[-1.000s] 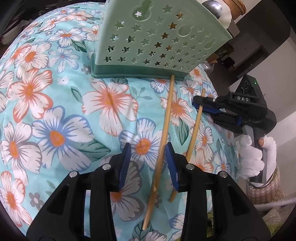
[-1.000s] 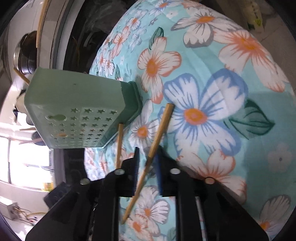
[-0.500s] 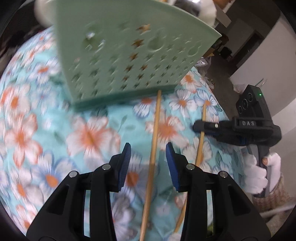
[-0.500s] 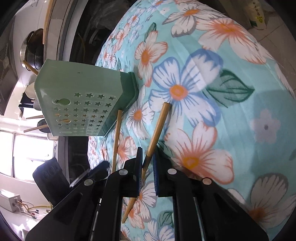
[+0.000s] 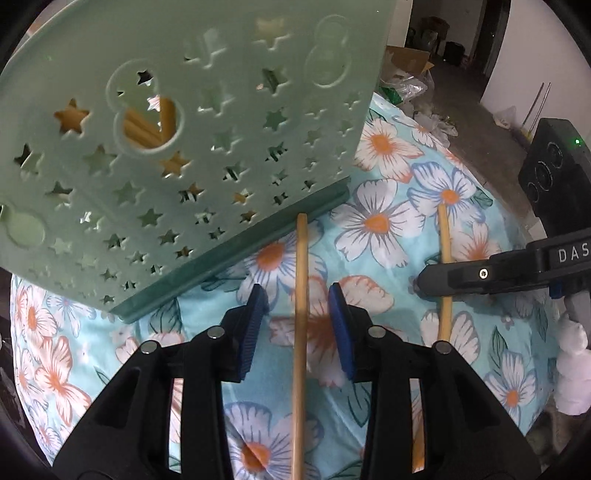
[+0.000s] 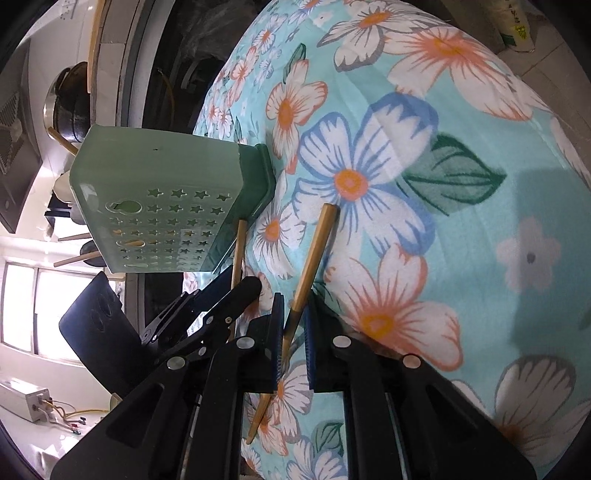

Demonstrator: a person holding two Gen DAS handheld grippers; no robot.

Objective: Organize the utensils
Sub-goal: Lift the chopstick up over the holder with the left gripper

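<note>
Chopstick (image 5: 300,306) lies on floral cloth (image 5: 388,229), frame centre, between left gripper (image 5: 298,325) pads, jaws just closing, not touching | right gripper (image 6: 293,332) pinches second chopstick (image 6: 312,258), lower centre | green holder (image 5: 177,147) upper left, chopstick tip at its base

- Floral tablecloth (image 5: 388,221), turquoise with white, orange and blue flowers, is spread beneath the left claw (image 5: 295,317) and ahead of it; it is also seen under the right claw (image 6: 293,328).
- Cardboard box (image 5: 406,59) is seen on the floor, far ahead of the left claw and to its right.
- Clear plastic bags (image 5: 417,85) are piled just beside that box.
- Dark pot (image 6: 70,107) is seen far ahead of the right claw, to its left.
- Bright window (image 6: 37,306) is seen left of the right claw.
- White box with coloured wires (image 6: 33,402) is placed behind the right claw's tips, to the left.
- Printed sack (image 6: 517,26) is stood far ahead, to the right.
</note>
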